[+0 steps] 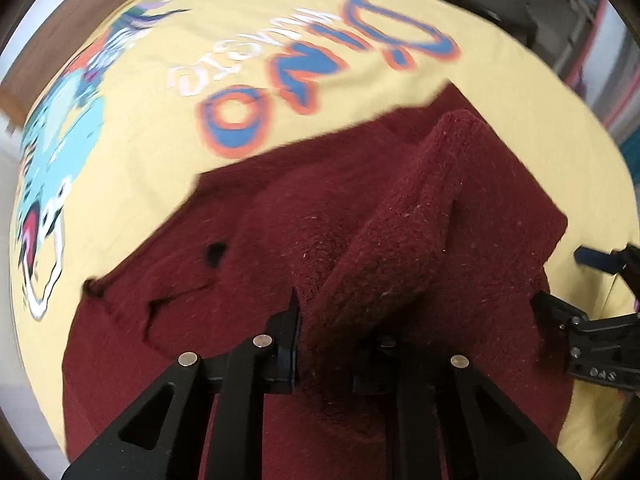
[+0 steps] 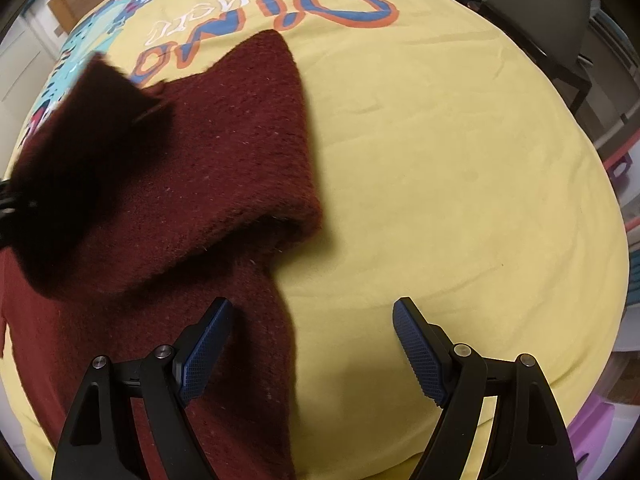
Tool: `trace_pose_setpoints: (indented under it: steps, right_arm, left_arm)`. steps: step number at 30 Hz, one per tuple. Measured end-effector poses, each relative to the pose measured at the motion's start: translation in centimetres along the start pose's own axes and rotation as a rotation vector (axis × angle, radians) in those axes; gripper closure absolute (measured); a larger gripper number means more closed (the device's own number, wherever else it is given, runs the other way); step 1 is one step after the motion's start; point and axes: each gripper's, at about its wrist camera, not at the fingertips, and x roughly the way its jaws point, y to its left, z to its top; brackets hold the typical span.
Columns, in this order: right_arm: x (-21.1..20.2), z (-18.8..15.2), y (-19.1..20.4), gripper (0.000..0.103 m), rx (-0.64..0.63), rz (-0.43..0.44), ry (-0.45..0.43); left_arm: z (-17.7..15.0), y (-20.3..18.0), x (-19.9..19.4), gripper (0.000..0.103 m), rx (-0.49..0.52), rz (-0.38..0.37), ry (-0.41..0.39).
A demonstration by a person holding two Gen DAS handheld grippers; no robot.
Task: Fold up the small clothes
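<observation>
A dark red knitted garment (image 1: pixel 280 240) lies on a yellow printed cloth (image 1: pixel 160 140). My left gripper (image 1: pixel 340 340) is shut on a raised fold of the garment (image 1: pixel 400 220) and holds it above the rest. In the right wrist view the garment (image 2: pixel 220 160) lies at the left with a sleeve folded over. My right gripper (image 2: pixel 312 340) is open and empty, its left finger (image 2: pixel 208 340) over the garment's edge, its right finger (image 2: pixel 416 348) over the bare cloth. The right gripper also shows at the right edge of the left wrist view (image 1: pixel 592 320).
The yellow cloth (image 2: pixel 440 160) bears a "DINO" print (image 1: pixel 320 92) and a dinosaur picture (image 1: pixel 60 160). A dark chair (image 2: pixel 560 40) stands beyond the far right edge. A wooden surface (image 1: pixel 80 20) shows at the far left.
</observation>
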Motion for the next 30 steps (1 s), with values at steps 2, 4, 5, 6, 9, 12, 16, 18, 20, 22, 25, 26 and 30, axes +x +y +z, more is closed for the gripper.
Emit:
trace_pose_setpoints:
  steps: [2,4,5,6,9,12,16,18,20,22,25,26,30]
  right_arm:
    - [-0.2,0.3,0.5,0.020,-0.008,0.002,-0.005]
    - [-0.4,0.6,1.0,0.020,-0.015,0.005,-0.011]
    - [-0.5,0.7,1.3,0.020,-0.020,0.007,-0.014]
    - [-0.6,0.7,1.6,0.020,-0.024,0.008,-0.016]
    - [-0.7,0.8,2.4,0.020,-0.040,0.011,-0.017]
    - [-0.3,1.1,3.2,0.020,-0.054,0.010,-0.009]
    - [0.3,0.8,3.8,0.020,-0.067,0.009,0.008]
    - [0.6,0.8,4.1,0.020,-0.073,0.007,0.015]
    - [0.5,0.6,4.1,0.020,-0.079,0.004,0.017]
    - [0.5,0.5,4.0,0.020,-0.082,0.000,0.017]
    - [0.3,0.5,3.9,0.020,-0.080,-0.002,0.016]
    - [0.3,0.4,3.8,0.020,-0.079,-0.002,0.015]
    - [0.2,0.5,4.0,0.020,-0.080,-0.003,0.012]
  left_arm:
    - [-0.6,1.9,-0.9,0.088,-0.058,-0.008,-0.025]
    - [-1.2,4.5,-1.8,0.089,-0.133,-0.029,-0.057]
    - [-1.2,5.2,-2.3,0.089,-0.161,-0.032,-0.075]
    - [-1.8,6.2,-2.8,0.089,-0.197,-0.031,-0.098]
    - [-4.3,8.9,-3.8,0.090,-0.312,-0.012,-0.157]
    - [-6.8,11.4,-3.1,0.090,-0.438,-0.021,-0.176]
    - [-9.1,12.2,-0.8,0.089,-0.519,-0.043,-0.093]
    - [-10.4,12.8,0.3,0.087,-0.576,-0.088,-0.048]
    - [-11.3,12.8,0.9,0.081,-0.601,-0.094,-0.025]
    - [-11.7,12.7,0.9,0.072,-0.615,-0.081,-0.006]
    - [-13.0,13.2,0.1,0.061,-0.636,-0.070,-0.006]
    - [-13.2,13.7,-0.2,0.051,-0.640,-0.060,-0.010]
    - [-14.0,16.7,-2.0,0.019,-0.665,-0.039,-0.040]
